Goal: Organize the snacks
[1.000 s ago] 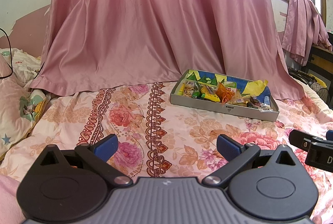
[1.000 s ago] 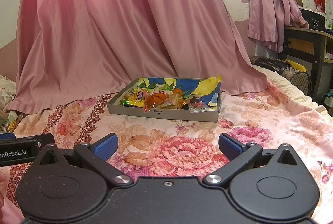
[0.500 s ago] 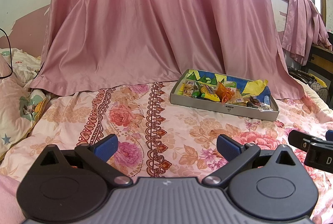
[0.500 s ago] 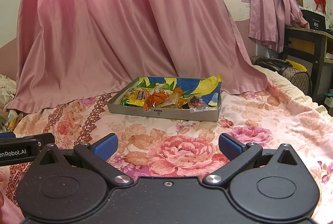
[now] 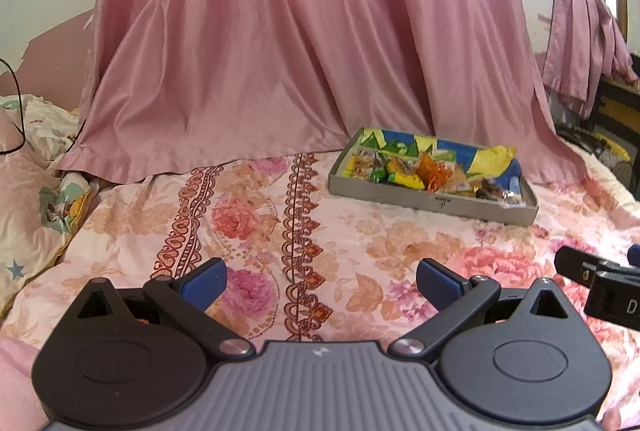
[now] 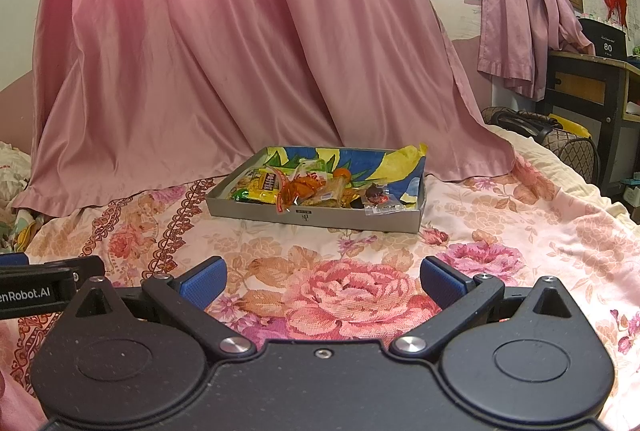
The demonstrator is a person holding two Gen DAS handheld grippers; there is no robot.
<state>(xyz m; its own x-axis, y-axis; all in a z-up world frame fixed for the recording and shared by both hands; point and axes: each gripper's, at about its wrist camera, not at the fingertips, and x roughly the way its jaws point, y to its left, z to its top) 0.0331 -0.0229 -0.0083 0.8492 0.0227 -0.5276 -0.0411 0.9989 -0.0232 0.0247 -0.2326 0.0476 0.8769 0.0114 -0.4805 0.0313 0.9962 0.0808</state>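
A shallow grey cardboard tray (image 5: 408, 194) (image 6: 352, 221) rests on the flowered bedspread, filled with mixed snack packets (image 5: 404, 171) (image 6: 304, 187) in yellow, orange and green wrappers. My left gripper (image 5: 320, 281) hovers low over the bedspread well short of the tray, open, nothing between its blue pads. My right gripper (image 6: 323, 277) is also open and empty, a little nearer the tray's front wall. Each gripper's black body shows at the edge of the other's view.
A large pink curtain (image 5: 280, 51) (image 6: 240, 51) drapes onto the bed behind the tray. A pillow (image 5: 36, 215) lies at the left. A dark desk (image 6: 592, 87) and a bag (image 6: 560, 139) stand beyond the bed's right side. The flowered bedspread (image 6: 500, 231) stretches between grippers and tray.
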